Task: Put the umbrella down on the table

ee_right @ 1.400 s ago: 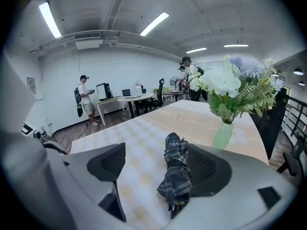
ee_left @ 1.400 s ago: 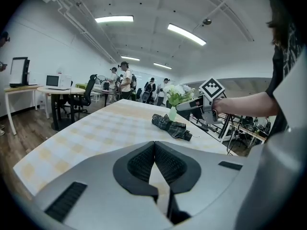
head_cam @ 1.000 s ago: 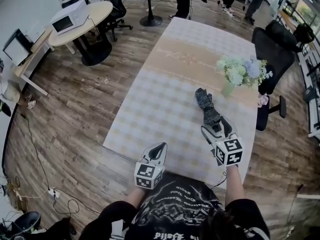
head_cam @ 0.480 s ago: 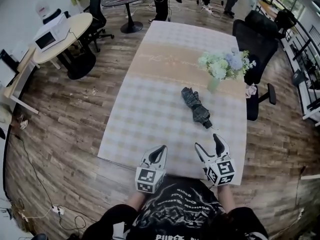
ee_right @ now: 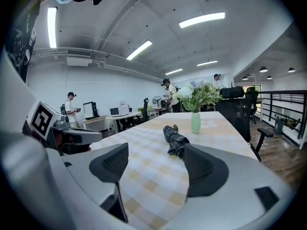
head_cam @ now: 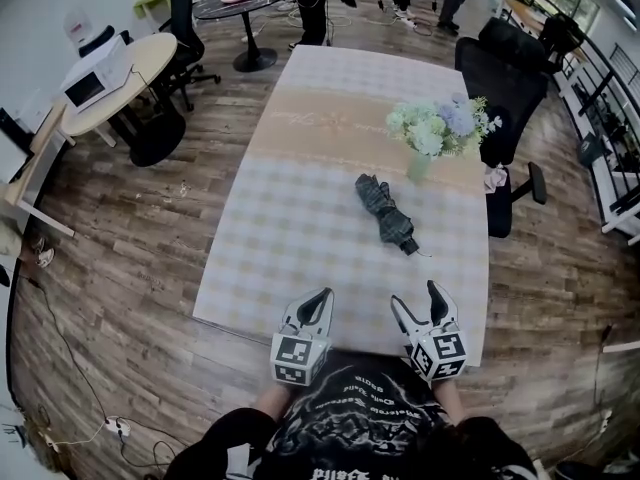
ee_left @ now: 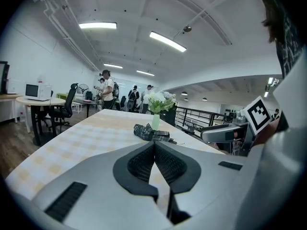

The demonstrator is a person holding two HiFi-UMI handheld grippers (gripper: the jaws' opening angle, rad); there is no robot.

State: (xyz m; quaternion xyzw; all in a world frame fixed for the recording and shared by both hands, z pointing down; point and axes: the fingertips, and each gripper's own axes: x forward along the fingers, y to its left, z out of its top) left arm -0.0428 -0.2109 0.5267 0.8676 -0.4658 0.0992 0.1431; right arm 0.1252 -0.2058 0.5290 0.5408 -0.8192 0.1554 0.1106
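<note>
Umbrella [head_cam: 385, 211] lies folded on the desk [head_cam: 300, 198], axis 11 to 5 o'clock, handle toward 5. Left hand-held gripper [head_cam: 320, 296] is closed and empty. Right hand-held gripper [head_cam: 415, 298], just narrowed slightly, gapes empty.

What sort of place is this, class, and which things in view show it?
Probably an open-plan office or workroom: a black office chair beside the long table, a computer monitor further back, and ceiling strip lights.

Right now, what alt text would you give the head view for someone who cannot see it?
A dark folded umbrella lies on the checked table, near a vase of flowers, with nothing gripping it. At the table's near edge the left gripper is shut and the right gripper is open, both empty and clear of the umbrella.
</note>
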